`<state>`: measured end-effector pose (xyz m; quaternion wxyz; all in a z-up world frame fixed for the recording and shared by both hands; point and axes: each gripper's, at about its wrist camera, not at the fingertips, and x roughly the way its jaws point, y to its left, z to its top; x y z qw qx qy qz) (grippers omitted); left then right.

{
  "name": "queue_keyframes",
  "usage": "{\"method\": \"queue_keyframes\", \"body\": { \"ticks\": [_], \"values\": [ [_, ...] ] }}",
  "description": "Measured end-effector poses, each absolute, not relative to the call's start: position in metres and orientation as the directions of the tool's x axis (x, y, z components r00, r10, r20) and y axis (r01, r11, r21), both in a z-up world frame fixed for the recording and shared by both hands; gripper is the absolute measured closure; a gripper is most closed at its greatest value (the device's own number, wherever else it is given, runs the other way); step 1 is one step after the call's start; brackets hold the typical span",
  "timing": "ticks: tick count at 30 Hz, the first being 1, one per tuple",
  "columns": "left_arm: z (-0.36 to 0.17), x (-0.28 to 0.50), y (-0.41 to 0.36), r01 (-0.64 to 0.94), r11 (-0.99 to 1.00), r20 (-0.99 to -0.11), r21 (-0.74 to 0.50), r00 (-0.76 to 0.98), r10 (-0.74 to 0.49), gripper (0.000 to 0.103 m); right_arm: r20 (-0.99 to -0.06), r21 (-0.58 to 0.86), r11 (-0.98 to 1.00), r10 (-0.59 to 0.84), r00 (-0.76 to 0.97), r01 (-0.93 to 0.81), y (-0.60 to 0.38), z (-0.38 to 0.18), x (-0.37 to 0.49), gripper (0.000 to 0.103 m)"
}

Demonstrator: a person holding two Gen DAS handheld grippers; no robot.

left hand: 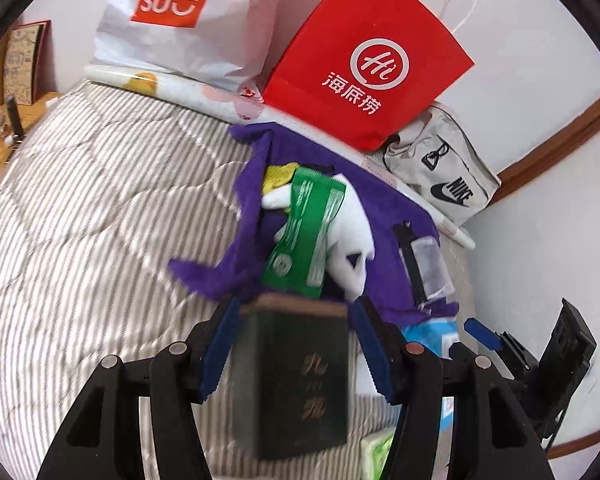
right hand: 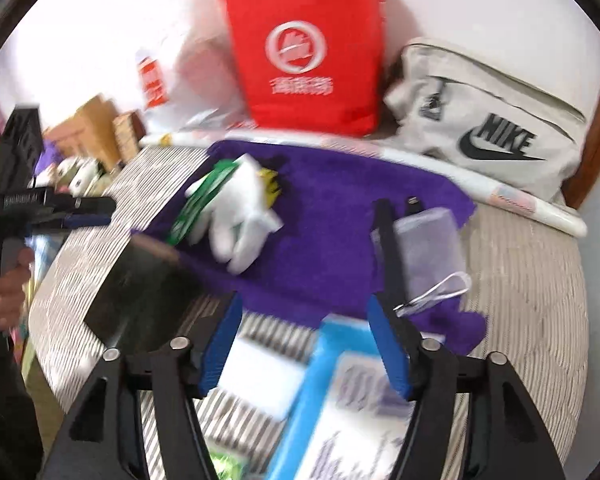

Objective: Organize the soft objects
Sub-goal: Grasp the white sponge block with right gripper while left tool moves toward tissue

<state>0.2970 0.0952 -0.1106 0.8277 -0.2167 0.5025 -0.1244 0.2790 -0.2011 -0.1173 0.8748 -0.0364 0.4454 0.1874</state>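
A purple towel (left hand: pixel 332 208) (right hand: pixel 332 216) lies crumpled on the striped quilt. On it rest a white plush toy (left hand: pixel 352 244) (right hand: pixel 240 216), a green packet (left hand: pixel 304 232) (right hand: pixel 196 204) and a clear pouch with a cable (left hand: pixel 428 260) (right hand: pixel 424 248). My left gripper (left hand: pixel 296 304) (right hand: pixel 96 210) is open. A dark book with gold characters (left hand: pixel 300 376) (right hand: pixel 140 280) lies on the quilt below it, and the pads do not touch the book. My right gripper (right hand: pixel 305 304) (left hand: pixel 496 340) is open above a blue and white pack (right hand: pixel 340 400) (left hand: pixel 432 332), gripping nothing.
A red paper bag (left hand: pixel 368 56) (right hand: pixel 308 52), a white Miniso bag (left hand: pixel 180 20) and a grey Nike bag (left hand: pixel 440 164) (right hand: pixel 488 128) stand against the wall behind a long white roll (right hand: pixel 532 204). A green pack (left hand: pixel 376 452) lies near my left gripper. A person's hand (right hand: pixel 4 296) holds it.
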Motion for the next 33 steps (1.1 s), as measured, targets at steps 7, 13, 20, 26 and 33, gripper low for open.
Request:
{"method": "queue_keyframes", "body": {
  "ticks": [7, 13, 20, 26, 33],
  "values": [
    [-0.108, 0.242, 0.114, -0.004, 0.898, -0.786, -0.44, 0.484, -0.384, 0.046, -0.828, 0.045, 0.854, 0.322, 0.46, -0.518, -0.161, -0.139, 0.256, 0.037],
    [-0.127, 0.215, 0.132, -0.023, 0.881, -0.787, -0.472, 0.461, -0.409, 0.045, -0.868, -0.074, 0.815, 0.231, 0.44, -0.574, -0.138, -0.165, 0.255, 0.032],
    [-0.144, 0.204, 0.14, -0.033, 0.849, -0.769, -0.527, 0.443, -0.46, 0.045, -0.894, -0.165, 0.793, 0.131, 0.429, -0.586, -0.12, -0.194, 0.258, 0.023],
    [-0.148, 0.198, 0.145, -0.039, 0.836, -0.759, -0.547, 0.444, -0.476, 0.045, -0.899, -0.22, 0.776, 0.074, 0.432, -0.591, -0.112, -0.203, 0.263, 0.017],
    [-0.148, 0.189, 0.147, -0.031, 0.848, -0.763, -0.529, 0.455, -0.459, 0.045, -0.881, -0.255, 0.797, 0.043, 0.472, -0.547, -0.121, -0.193, 0.264, 0.043]
  ]
}}
